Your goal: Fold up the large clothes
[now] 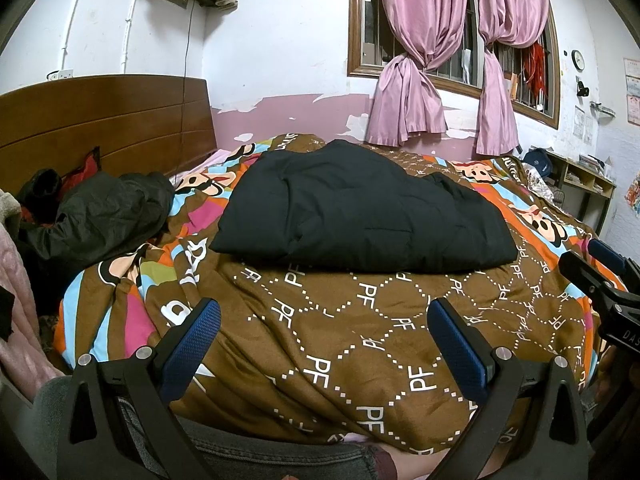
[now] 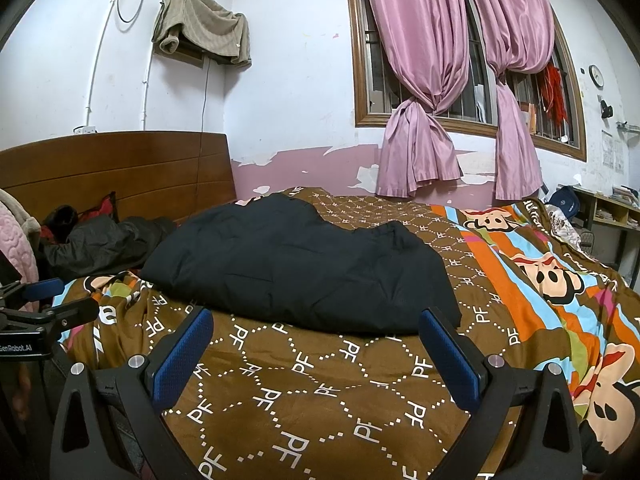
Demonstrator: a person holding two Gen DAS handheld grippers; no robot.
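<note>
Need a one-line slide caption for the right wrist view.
Right gripper open above patterned quilt, facing folded black garment on the bed.

There are two grippers: the left gripper (image 1: 324, 320) and the right gripper (image 2: 316, 330), and each one has two blue fingers spread wide with nothing between them. On the bed lies one patterned quilt (image 1: 360, 340). On the quilt lies one folded black garment (image 1: 360, 208), and near the one wooden headboard (image 1: 108, 120) lies one more dark crumpled jacket (image 1: 108, 208). The one window (image 2: 472, 92) has two pink curtains (image 2: 420, 80), each tied in a knot. One round clock (image 2: 596, 76) hangs on the wall.
</note>
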